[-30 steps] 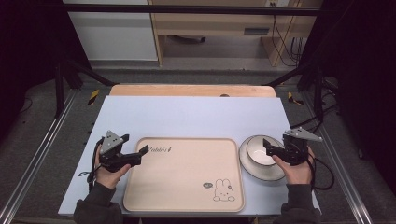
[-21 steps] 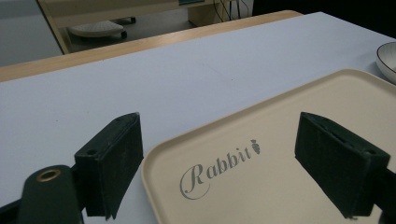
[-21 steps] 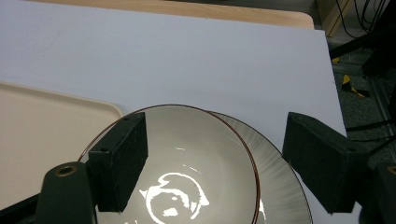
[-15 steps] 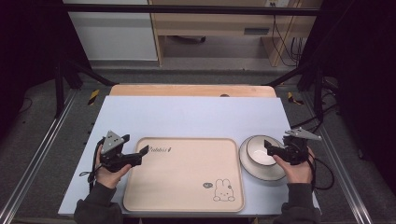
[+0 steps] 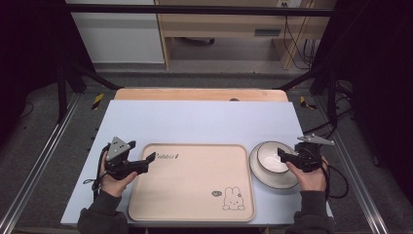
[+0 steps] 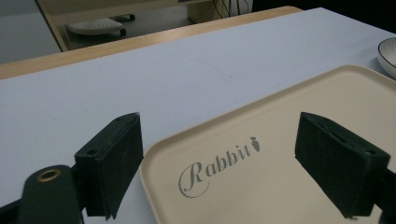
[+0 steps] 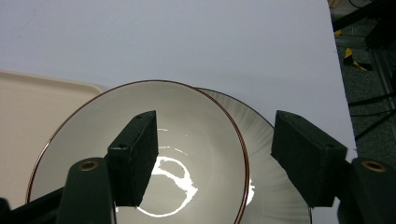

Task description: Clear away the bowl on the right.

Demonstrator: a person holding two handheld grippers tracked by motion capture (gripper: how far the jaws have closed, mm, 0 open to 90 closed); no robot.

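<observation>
In the right gripper view, the right gripper [image 7: 210, 158] has its two black jaws straddling the rim of a glossy white ceramic bowl with a thin brown edge line [image 7: 196, 121]: one jaw hangs inside the bowl over its shiny bottom, the other stands outside the rim, above the white plate with grey radial streaks [image 7: 275, 186] on which the bowl sits. The jaws have just been closing with the bowl's rim between them, yet a clear gap shows on either side of that rim, so the pads do not press on it; whether the inner pad grazes the wall is hard to tell from this angle. In the high view the bowl [image 5: 271, 157] and plate [image 5: 265, 176] lie just beside the right edge of the beige rectangular plastic tray with a rabbit drawing [image 5: 195, 190], and the right gripper [image 5: 284, 156] reaches over them from the right.

The left gripper [image 6: 219, 163] holds its jaws wide apart with nothing between them, hovering over the near left corner of the tray [image 6: 299, 116], above the word "Rabbit" printed there. From above, the left gripper [image 5: 150, 159] sits at the tray's left edge, held low. Everything rests on a pale blue-grey table surface [image 5: 195, 122] with a wooden strip along its far edge [image 5: 199, 94].
</observation>
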